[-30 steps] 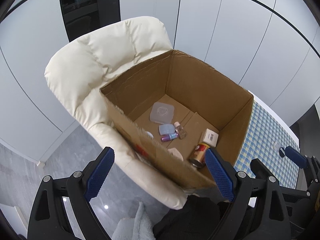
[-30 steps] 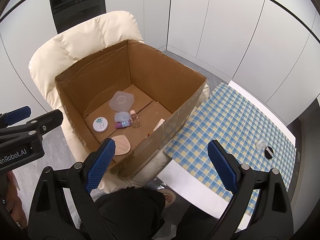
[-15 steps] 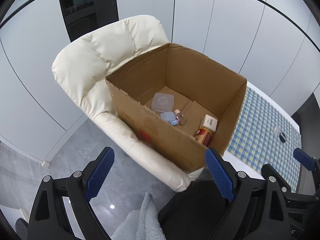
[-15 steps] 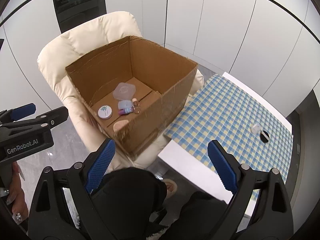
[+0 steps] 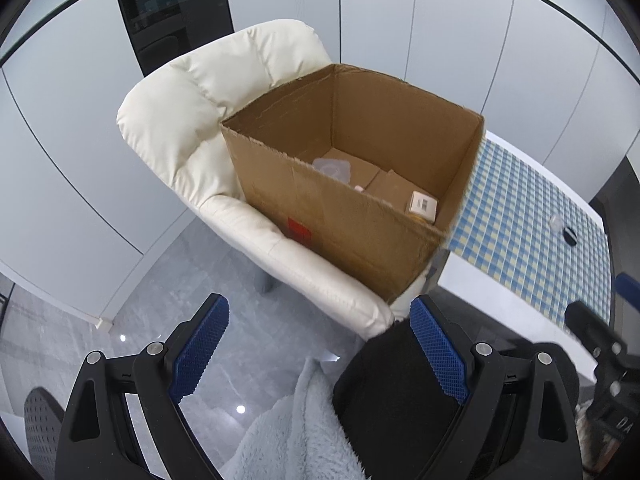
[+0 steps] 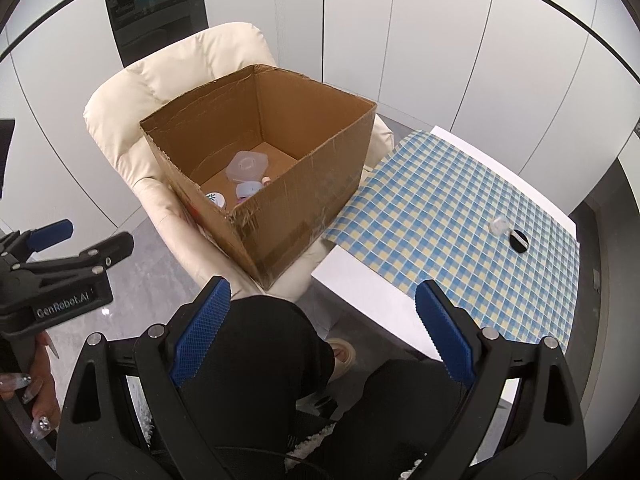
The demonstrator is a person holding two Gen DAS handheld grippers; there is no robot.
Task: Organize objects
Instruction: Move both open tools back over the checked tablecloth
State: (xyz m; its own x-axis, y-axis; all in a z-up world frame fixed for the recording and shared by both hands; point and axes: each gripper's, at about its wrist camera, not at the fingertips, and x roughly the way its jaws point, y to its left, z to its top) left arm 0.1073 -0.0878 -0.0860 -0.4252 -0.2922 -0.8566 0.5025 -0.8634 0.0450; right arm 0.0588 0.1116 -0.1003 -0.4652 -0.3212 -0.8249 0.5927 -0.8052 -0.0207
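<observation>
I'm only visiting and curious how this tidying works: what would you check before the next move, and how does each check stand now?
1. Left gripper empty, jaws open: ok.
2. Right gripper empty, jaws open: ok.
3. Cardboard box open-topped, upright on the cream chair: ok.
4. Small clear item and black disc still on the checked tablecloth, not boxed: not ok.
5. Room left in the box: ok.
6. Either gripper within reach of those two items: cannot tell.

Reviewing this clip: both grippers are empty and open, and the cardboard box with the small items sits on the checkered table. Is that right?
Not quite. The cardboard box sits on the cream armchair, beside the checkered table, not on it; the right wrist view shows this. The left gripper and right gripper are indeed empty and open.
</observation>
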